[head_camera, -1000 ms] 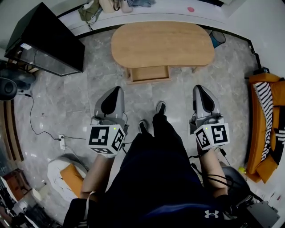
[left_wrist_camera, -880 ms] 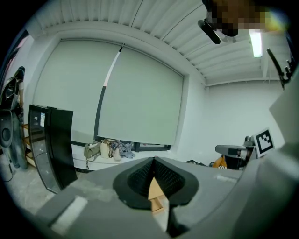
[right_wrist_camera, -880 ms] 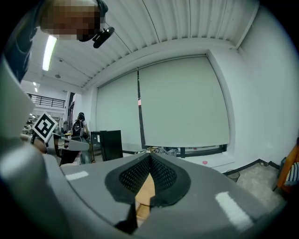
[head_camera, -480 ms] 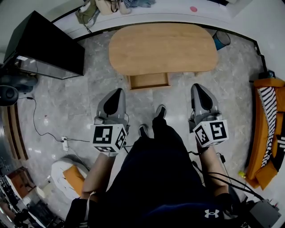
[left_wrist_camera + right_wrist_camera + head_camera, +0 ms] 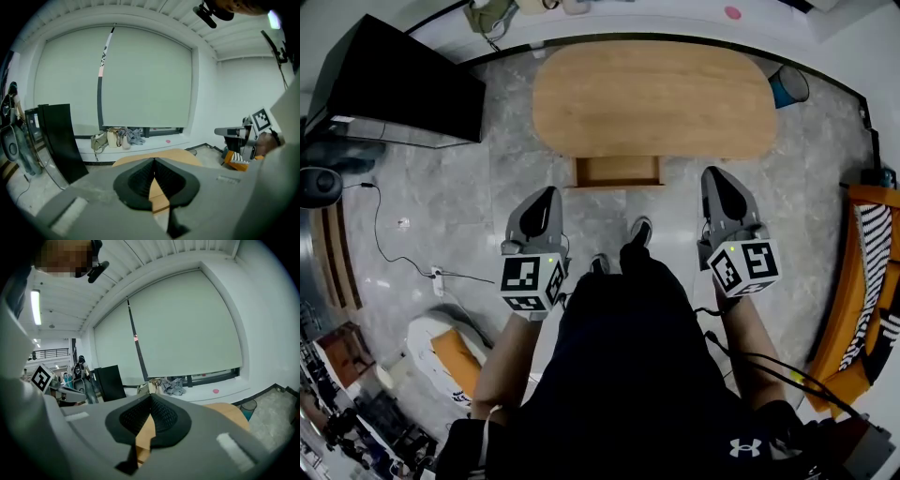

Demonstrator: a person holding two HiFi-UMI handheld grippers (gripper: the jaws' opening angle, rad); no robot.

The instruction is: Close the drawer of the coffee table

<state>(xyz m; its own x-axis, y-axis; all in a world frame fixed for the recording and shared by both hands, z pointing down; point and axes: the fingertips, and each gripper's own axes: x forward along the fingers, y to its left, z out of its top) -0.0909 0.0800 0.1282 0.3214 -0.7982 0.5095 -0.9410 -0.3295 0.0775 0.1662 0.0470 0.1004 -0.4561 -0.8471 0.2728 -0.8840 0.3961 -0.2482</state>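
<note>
The oval wooden coffee table [image 5: 652, 98] stands ahead of me, its drawer [image 5: 617, 171] pulled out from the near side toward my feet. My left gripper [image 5: 549, 193] hangs over the floor short of the drawer and a little left of it, jaws shut on nothing. My right gripper [image 5: 714, 174] is level with the drawer front and off to its right, also shut and empty. In the left gripper view the closed jaws [image 5: 153, 161] frame a strip of the table [image 5: 158, 193]. In the right gripper view the closed jaws [image 5: 150, 399] point at the table [image 5: 229, 411].
A black cabinet [image 5: 403, 84] stands at the left and an orange sofa [image 5: 853, 300] at the right. A blue bin [image 5: 789, 86] sits by the table's right end. A cable and power strip [image 5: 436, 275] lie on the grey floor. Bags [image 5: 117, 138] rest on the window ledge.
The person has stepped toward the table, and both grippers have come forward and lower, nearer the drawer. Both stay shut. The drawer still stands out.
</note>
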